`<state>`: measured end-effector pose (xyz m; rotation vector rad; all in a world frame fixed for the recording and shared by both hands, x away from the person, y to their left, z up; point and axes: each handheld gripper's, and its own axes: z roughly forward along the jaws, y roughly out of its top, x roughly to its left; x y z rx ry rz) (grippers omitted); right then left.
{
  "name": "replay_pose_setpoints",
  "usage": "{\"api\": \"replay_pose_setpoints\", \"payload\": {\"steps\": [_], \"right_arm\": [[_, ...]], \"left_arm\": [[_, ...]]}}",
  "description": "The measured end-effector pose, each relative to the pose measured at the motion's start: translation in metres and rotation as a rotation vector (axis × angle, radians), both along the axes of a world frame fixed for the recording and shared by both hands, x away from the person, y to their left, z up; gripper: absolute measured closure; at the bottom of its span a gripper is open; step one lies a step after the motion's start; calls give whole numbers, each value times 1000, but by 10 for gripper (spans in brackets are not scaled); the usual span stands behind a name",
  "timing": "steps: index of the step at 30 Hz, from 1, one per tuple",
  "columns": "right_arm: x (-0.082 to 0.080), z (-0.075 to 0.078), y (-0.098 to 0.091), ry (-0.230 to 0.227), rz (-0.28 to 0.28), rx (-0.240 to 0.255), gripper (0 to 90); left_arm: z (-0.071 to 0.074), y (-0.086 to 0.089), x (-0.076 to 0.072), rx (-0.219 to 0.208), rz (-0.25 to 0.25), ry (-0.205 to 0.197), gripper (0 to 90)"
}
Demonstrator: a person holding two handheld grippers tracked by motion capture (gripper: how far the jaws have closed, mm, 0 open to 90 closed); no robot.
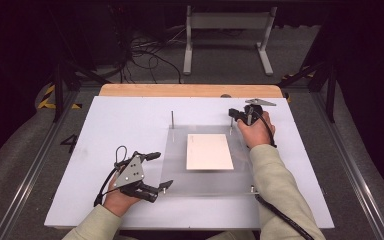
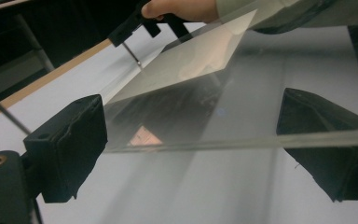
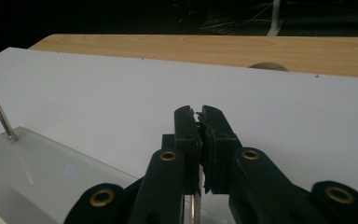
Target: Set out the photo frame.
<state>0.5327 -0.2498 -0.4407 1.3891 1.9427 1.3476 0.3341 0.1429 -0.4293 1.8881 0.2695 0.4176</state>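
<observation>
Now the right claw [image 1: 232,115] clamps the far metal pin [image 3: 195,207], steadying the clear plate [image 1: 180,175] on the tabletop [image 1: 120,115]; left claw [image 1: 164,170] gapes wide, plate edge just ahead, untouched.

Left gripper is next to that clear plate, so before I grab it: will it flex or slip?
The clear plate looks rigid: its edge runs straight in the left gripper view. Its glossy, reflective face probably slips between pads. The white sheet lying on it could slide off if tilted.

A grey metal stand [image 1: 227,37] sits on the floor beyond the counter [image 1: 130,125]. Black cables [image 1: 145,55] tangle left of it, near yellow-black tape [image 1: 47,97]
</observation>
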Motion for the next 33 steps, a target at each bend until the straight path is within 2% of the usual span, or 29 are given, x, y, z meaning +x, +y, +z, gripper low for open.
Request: {"api": "replay_pose_setpoints", "payload": {"steps": [5, 11, 13, 14, 17, 21, 33], "right_arm": [[0, -1, 0, -2, 1, 3, 851], [0, -1, 0, 0, 1, 4, 850], [0, -1, 0, -1, 0, 7, 850], [0, -2, 0, -1, 0, 9, 850], [0, -2, 0, 0, 1, 9, 849], [0, -2, -1, 2, 1, 14, 849], [-2, 1, -2, 19, 12, 10, 844]], "left_arm": [[1, -10, -2, -2, -27, -11, 109], [0, -15, -1, 12, -42, -29, 152], [-1, -15, -2, 16, -44, -45, 229], [-1, -15, -3, 19, -48, -56, 229], [-1, -15, -4, 32, -45, -80, 449], [0, -15, -7, 31, -25, -129, 536], [3, -13, -7, 52, -22, -143, 566]]}}
